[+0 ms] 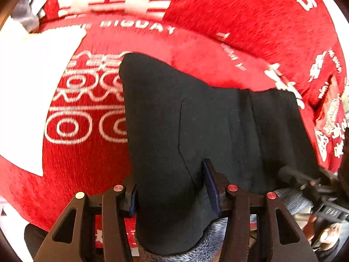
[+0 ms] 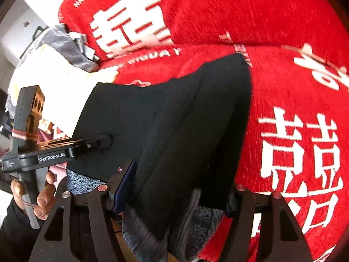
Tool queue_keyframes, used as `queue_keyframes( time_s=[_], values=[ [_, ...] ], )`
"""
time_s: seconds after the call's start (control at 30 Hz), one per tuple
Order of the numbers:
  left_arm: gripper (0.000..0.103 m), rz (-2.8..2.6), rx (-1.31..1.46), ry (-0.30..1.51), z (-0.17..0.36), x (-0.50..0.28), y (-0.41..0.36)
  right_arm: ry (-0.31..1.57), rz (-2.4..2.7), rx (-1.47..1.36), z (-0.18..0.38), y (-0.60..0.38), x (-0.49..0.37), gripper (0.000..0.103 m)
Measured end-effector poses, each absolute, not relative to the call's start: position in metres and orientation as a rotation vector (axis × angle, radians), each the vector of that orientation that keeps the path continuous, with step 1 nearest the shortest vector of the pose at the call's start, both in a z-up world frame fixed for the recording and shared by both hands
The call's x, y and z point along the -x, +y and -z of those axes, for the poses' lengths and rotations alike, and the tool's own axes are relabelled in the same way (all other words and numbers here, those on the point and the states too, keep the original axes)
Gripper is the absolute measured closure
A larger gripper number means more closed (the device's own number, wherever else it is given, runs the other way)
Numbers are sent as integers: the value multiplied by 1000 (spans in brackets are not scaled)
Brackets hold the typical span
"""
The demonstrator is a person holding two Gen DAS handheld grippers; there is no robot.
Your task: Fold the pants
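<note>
While lifted off red blanket (image 1: 91,157), black pants (image 1: 174,120) hang forward from both clamps: left gripper (image 1: 172,196) pinching near-left edge, right gripper (image 2: 174,196) probably gripping near-right edge; long axis running away.

Pants (image 1: 196,131) black outside, lining heathered blue-grey fleece. Cover (image 1: 229,21) under them: bright red with white Chinese characters, white Latin lettering, white ring/scroll motifs. Left gripper (image 1: 172,196) black, blue pads (image 1: 211,185), red rivets plus one silver. Right gripper (image 2: 174,194) same scheme. Grey fabric (image 2: 67,45) and pale yellow cloth (image 2: 54,63) beside the cover.
</note>
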State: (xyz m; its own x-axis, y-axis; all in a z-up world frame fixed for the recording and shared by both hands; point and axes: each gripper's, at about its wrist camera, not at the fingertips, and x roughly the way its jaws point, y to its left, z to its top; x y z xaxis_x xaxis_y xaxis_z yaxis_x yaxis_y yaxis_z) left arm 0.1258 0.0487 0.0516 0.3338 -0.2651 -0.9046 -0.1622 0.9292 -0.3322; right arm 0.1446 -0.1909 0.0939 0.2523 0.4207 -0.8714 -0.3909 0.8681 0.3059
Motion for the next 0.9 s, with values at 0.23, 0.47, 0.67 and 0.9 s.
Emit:
queue_keyframes(
  time_s=[0.23, 0.47, 0.67, 0.9],
  values=[
    [48, 96, 507, 1233, -30, -120, 62, 1228, -529, -87, -78, -206, -152, 32],
    [25, 71, 511, 1256, -24, -120, 70, 1251, -485, -89, -70, -205, -155, 24],
    [25, 6, 490, 1256, -40, -102, 84, 1231, -355, -60, -88, -214, -149, 19],
    [25, 63, 368, 1102, -88, -61, 48, 986, -374, 246, -140, -179, -86, 16]
  ],
)
